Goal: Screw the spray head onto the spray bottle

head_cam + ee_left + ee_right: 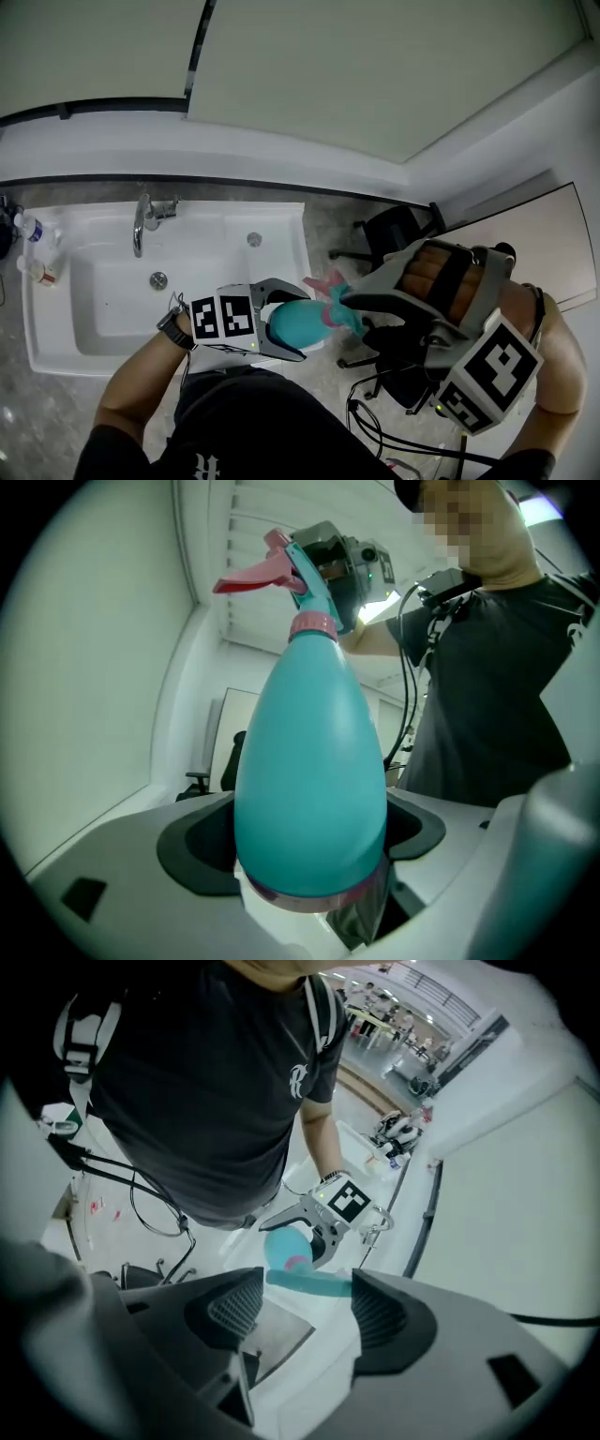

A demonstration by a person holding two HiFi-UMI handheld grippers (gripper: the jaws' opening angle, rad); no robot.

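A teal spray bottle [292, 323] lies nearly level between the jaws of my left gripper [300, 323], which is shut on its body. In the left gripper view the bottle [309, 761] fills the middle, with a pink collar [312, 625] and the teal spray head with its pink trigger [258, 574] sitting on its neck. My right gripper [361, 314] hangs at the spray head [333, 305], pointing steeply down. Its jaws stand wide open in the right gripper view, and the spray head [309, 1281] shows in the gap beyond them, untouched by the pads.
A white sink [56, 356] with a chrome faucet [141, 220] lies to the left, two small bottles [33, 230] at its far left edge. A black office chair [394, 234] stands behind the grippers, and black cables [375, 422] hang at the person's right side.
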